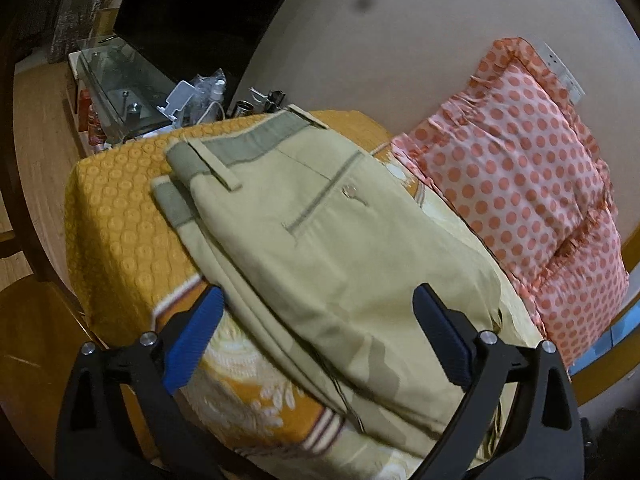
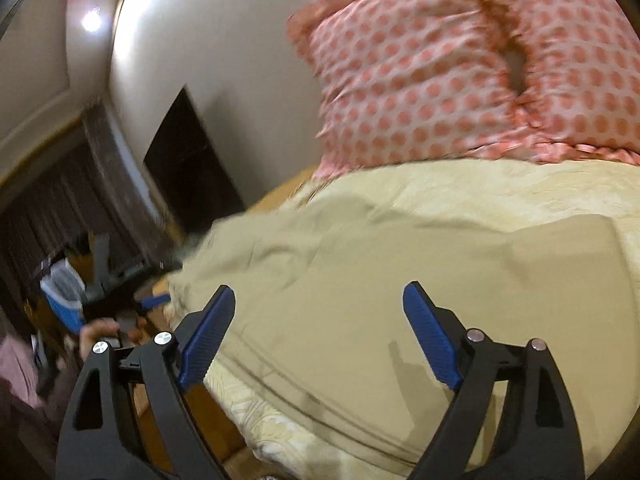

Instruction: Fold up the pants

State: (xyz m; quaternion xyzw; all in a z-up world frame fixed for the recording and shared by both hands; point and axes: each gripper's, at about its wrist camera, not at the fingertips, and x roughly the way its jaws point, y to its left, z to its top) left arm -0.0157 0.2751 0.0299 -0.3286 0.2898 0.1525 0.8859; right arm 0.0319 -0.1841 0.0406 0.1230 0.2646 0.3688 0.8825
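Khaki pants (image 1: 320,240) lie folded lengthwise on the orange patterned bedspread (image 1: 116,216), waistband at the far end, back pocket with button facing up. My left gripper (image 1: 318,320) is open and empty, hovering just above the pants' leg part. In the right wrist view the pants (image 2: 400,272) spread across the bed. My right gripper (image 2: 318,320) is open and empty just above them. The left gripper (image 2: 148,300) shows at the left of that view, blurred, at the fabric's edge.
A pink polka-dot pillow (image 1: 520,184) leans on the wall at the bed's far right; it also shows in the right wrist view (image 2: 460,64). A cluttered glass-topped stand (image 1: 132,88) sits beyond the bed's far left. Wooden floor (image 1: 36,120) lies to the left.
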